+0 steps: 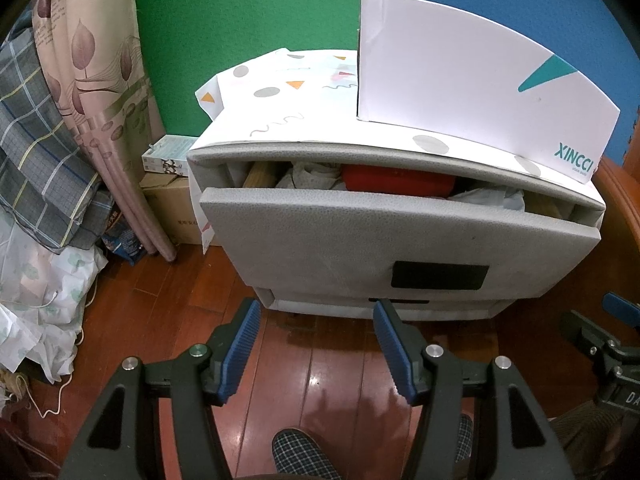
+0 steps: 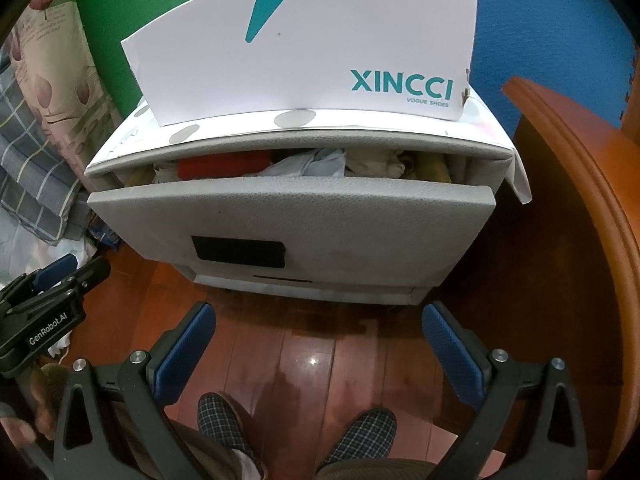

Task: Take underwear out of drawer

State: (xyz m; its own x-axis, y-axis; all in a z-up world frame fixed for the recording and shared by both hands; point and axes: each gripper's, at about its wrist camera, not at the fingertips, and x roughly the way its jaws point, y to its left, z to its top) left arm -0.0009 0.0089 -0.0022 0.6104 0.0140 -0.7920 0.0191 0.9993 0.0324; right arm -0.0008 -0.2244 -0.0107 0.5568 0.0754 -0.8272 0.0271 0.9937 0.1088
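Both the left gripper (image 1: 316,344) and right gripper (image 2: 318,350) hang back with fingers apart and empty, since the underwear (image 2: 308,162) lies heaped in the part-open drawer (image 2: 288,216), within reach.

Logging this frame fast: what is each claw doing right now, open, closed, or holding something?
Left claw: open, holding nothing, short of the drawer.
Right claw: open, holding nothing.

Black hand-held gripper (image 2: 319,346), blue ribbed pads (image 2: 182,354); checked slippers (image 2: 224,414), possibly brown trousers.
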